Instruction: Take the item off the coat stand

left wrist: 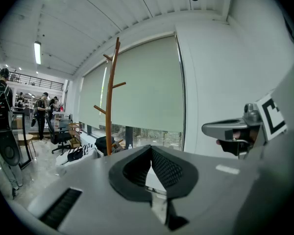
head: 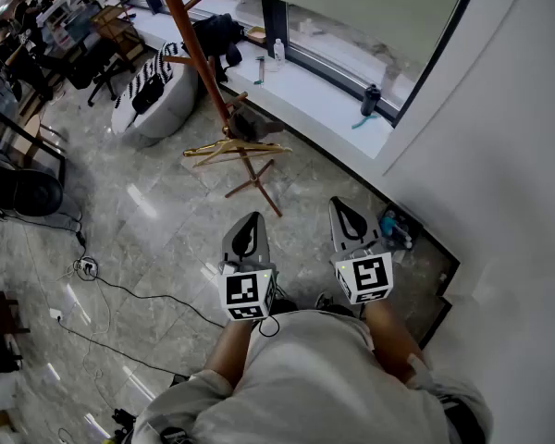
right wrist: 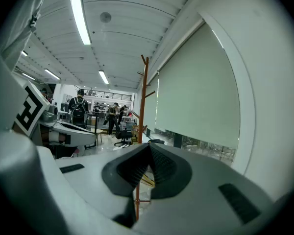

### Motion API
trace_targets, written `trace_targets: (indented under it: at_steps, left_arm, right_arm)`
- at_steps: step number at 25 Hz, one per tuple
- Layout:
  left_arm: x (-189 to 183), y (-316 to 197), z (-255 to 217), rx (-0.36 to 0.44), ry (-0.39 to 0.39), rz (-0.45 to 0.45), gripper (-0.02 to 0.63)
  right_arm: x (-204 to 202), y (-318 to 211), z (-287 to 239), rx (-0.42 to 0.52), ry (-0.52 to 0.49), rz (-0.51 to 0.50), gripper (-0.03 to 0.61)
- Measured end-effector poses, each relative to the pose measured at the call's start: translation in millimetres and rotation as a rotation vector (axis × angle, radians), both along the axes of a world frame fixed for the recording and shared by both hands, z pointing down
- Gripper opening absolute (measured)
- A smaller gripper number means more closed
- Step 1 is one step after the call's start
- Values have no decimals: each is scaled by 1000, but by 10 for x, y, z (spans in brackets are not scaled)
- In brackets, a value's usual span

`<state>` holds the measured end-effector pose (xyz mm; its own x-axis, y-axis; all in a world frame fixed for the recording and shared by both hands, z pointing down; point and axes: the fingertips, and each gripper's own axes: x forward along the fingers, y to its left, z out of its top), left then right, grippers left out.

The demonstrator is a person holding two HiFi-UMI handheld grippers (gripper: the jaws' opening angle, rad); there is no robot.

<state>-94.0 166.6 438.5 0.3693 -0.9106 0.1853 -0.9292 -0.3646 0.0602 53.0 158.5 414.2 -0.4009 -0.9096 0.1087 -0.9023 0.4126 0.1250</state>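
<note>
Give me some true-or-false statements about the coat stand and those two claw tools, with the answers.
1. A hanger hangs low on the coat stand. True.
2. The right gripper grips the hanger. False: its jaws are shut on nothing, well apart from the stand.
3. The left gripper is shut and empty. True.
4. The coat stand lies flat on the floor. False: it stands upright.

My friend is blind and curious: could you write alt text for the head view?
Seen from above, a person holds left tongs and right tongs, both empty, towards a wooden coat stand with a golden hanger low on it, beside a window sill.
</note>
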Motion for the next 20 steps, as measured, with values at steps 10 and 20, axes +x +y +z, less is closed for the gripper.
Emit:
trace_targets:
  at_steps: [10,20]
  left_arm:
    - [-256,-343,159,-25,7,63,11]
    - [-451,-687,455,-78,21,132,11]
  right_arm:
    - [-421,-270,161,-43,-46,-19,5]
    - [-652,-494,484,-113,-7,24,6]
